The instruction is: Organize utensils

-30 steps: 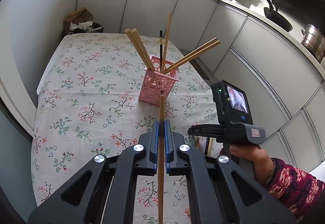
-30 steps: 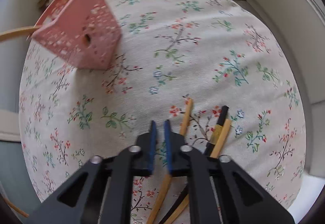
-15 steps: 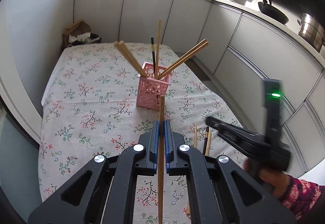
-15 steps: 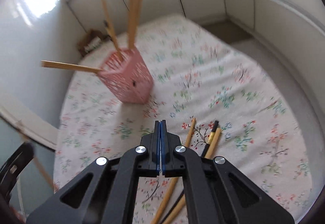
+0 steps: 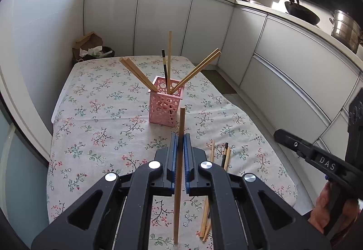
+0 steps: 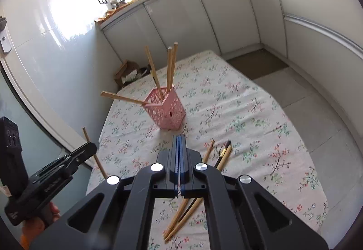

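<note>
My left gripper (image 5: 180, 136) is shut on a wooden chopstick (image 5: 179, 172) and holds it upright above the table, a short way in front of the pink perforated holder (image 5: 165, 103). The holder has several chopsticks leaning out of it. The holder (image 6: 167, 111) also shows in the right wrist view. My right gripper (image 6: 179, 137) is shut and empty, raised above the table. Three loose chopsticks (image 6: 199, 179), one of them black, lie on the cloth below it; they show in the left wrist view (image 5: 223, 157) too. The left gripper with its chopstick (image 6: 94, 152) shows at the left.
The table (image 5: 95, 113) has a floral cloth. White cabinets (image 5: 295, 64) run along the back and right, with floor between them and the table. A brown bag with rubbish (image 5: 89, 47) sits past the table's far left corner.
My right gripper has closed empty and lifted up and back from the loose chopsticks, tilting up. My left gripper has risen and drawn back a little with its chopstick.
</note>
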A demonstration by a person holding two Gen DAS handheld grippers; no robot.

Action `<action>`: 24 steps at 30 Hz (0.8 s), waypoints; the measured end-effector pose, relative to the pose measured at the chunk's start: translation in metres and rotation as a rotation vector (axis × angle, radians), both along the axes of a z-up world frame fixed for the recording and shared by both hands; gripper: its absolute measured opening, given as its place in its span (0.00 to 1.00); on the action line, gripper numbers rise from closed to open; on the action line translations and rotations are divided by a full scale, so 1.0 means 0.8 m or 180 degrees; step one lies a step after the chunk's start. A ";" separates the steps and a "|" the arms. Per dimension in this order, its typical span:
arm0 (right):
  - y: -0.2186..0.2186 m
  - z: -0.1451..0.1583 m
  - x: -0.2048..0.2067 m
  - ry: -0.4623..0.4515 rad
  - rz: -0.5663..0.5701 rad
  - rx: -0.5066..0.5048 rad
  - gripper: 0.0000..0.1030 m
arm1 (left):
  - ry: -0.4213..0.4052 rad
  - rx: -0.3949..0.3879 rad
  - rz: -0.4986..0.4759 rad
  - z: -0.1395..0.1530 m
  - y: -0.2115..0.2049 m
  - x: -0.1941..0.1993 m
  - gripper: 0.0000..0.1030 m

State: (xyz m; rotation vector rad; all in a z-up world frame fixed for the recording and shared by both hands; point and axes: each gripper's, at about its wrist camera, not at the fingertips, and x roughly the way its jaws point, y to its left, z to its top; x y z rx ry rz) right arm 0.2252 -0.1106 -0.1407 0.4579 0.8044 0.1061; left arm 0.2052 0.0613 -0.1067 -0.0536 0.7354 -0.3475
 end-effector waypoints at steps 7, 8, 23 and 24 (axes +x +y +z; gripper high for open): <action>0.009 -0.086 0.116 0.1346 0.0133 0.0115 0.21 | 0.0003 -0.0071 -0.0014 -0.005 0.003 0.002 0.05; 0.014 -0.094 0.128 0.1396 0.0110 0.0041 0.28 | 0.0010 -0.0081 -0.0005 -0.006 0.005 0.003 0.05; 0.033 -0.174 0.189 0.1838 -0.0091 -0.0534 0.21 | 0.0103 -0.0196 0.0022 -0.017 0.026 0.017 0.05; 0.033 -0.176 0.191 0.1819 -0.0098 -0.0473 0.08 | 0.0119 -0.0194 0.0037 -0.018 0.027 0.018 0.05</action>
